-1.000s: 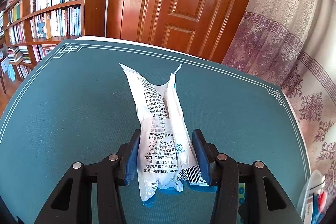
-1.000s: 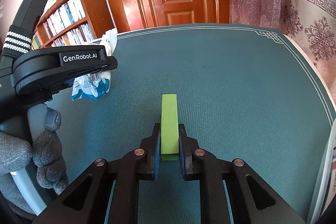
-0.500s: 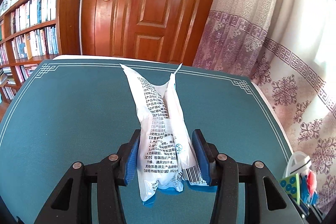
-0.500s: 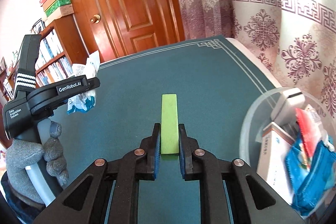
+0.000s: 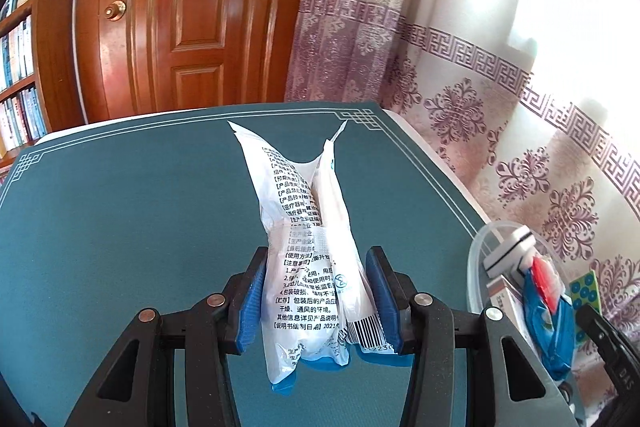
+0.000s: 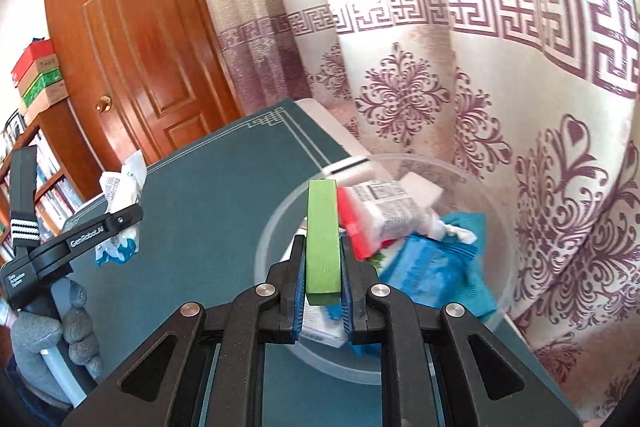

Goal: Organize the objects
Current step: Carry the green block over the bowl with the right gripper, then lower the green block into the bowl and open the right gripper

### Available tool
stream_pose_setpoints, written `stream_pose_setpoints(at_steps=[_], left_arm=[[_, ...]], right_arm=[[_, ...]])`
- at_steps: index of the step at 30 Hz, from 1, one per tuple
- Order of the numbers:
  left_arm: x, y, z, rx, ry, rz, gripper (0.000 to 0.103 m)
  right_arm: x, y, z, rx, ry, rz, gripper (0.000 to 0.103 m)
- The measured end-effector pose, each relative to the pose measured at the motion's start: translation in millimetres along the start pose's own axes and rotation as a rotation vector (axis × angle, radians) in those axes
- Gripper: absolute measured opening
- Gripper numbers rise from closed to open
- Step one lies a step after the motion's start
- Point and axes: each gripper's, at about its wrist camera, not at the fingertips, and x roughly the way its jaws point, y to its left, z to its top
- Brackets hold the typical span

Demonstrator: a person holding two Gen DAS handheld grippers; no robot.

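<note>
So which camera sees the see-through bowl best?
The right wrist view: the clear plastic bowl sits in the middle with its packets, behind the right claw. The left wrist view catches only its left rim at the edge.

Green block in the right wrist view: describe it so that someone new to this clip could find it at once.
Start at the teal table and go to the clear tub at its curtain-side edge. Just above the tub's near rim, the right gripper is shut on the green block. It is plain, solid green and unprinted, unlike the printed packets in the tub.
</note>
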Motion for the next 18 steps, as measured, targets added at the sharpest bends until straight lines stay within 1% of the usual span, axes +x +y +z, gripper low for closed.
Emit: stream_pose_setpoints(at_steps=[4, 7, 15, 18], left_arm=[[-4.6, -18.4, -5.3, 0.041, 0.016, -0.052, 0.051], [-6.6, -29.4, -7.8, 0.062, 0.027, -0.080, 0.051], [-12.1, -45.0, -15.1, 0.105, 0.022, -0.133, 0.051], [-12.8, -48.1, -16.7, 0.112, 0.025, -0.148, 0.051]], right_arm=[[-3.0, -28.0, 2.1, 0.036, -0.005, -0.058, 0.015], [-3.3, -37.3, 4.9, 0.023, -0.016, -0.106, 0.015], [16.0, -39.6, 11.2, -0.080, -0.033, -0.247, 0.015], [20.4, -38.7, 12.1, -0.107, -0.037, -0.272, 0.015]])
